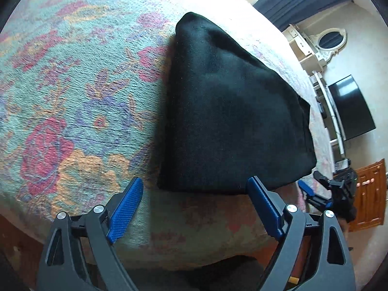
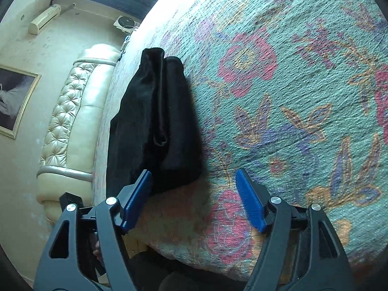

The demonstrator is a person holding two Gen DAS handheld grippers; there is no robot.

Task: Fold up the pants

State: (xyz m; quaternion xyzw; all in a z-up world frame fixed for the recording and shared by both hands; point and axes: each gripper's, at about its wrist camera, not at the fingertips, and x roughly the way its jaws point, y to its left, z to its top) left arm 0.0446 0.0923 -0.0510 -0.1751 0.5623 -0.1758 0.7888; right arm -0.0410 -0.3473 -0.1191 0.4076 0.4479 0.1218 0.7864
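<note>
Pants (image 1: pixel 230 111) lie folded on the bed (image 1: pixel 72 84); your left gripper (image 1: pixel 196 208) and right gripper (image 2: pixel 194 198) gape empty, apparently done.

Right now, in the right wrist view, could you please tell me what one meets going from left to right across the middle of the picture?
Framed picture → cream tufted headboard → folded black pants → floral bedspread.
</note>
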